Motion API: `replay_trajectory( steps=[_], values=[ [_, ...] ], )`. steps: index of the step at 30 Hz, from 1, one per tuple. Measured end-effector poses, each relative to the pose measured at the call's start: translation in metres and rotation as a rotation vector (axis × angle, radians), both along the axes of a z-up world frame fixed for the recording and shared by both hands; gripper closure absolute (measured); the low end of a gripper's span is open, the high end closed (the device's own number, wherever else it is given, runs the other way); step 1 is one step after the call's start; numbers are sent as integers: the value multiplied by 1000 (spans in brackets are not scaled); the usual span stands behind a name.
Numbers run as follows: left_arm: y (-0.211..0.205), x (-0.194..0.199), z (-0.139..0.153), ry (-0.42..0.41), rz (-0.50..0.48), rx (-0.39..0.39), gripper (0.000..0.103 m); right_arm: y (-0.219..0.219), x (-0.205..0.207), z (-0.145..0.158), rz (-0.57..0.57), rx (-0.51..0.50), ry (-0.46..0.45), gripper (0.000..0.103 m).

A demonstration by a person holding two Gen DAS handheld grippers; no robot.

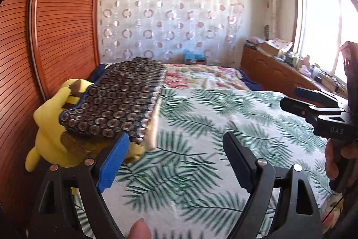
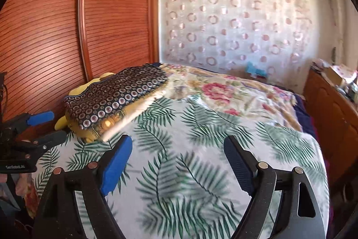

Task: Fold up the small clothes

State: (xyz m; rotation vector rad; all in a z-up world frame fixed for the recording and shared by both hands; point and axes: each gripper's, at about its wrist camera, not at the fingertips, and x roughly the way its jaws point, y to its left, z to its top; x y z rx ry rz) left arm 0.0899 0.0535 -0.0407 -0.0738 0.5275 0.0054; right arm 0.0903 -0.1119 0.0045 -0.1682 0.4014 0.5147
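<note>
Both tongs, left [image 1: 176,145] and right [image 2: 177,147], are wide open and empty; the folded dark circle-patterned cloth [image 1: 116,104] rests far left on the bed [image 1: 223,122], so it looks done.

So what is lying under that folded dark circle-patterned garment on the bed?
The folded dark circle-patterned garment lies on a yellow plush toy, with a pale folded layer showing along its edge. How much else sits beneath is covered.

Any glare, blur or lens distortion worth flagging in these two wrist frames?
Left wrist: the window is blown out white, the palm-leaf bedspread smears with motion blur, and the wardrobe door bows from the fisheye. Right wrist: no window glare, but the bedspread is equally smeared and the folded patterned cloth is soft at its near edge.
</note>
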Motion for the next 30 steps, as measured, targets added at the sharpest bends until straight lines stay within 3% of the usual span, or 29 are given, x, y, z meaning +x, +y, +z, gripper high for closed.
replay_trajectory(
  steps=[8, 21, 26, 30],
  values=[
    [-31, -16, 21, -33, -30, 8, 17, -25, -64, 5, -81, 73, 14, 17],
    [-55, -36, 71, -127, -45, 50, 17, -46, -132, 30, -218, 131, -86, 17],
    [-58, -38, 74, -135, -41, 48, 17, -49, -147, 26, -250, 138, -106, 5],
    [-58, -38, 74, -137, -41, 48, 17, -47, -147, 24, -262, 146, -107, 2]
  ],
)
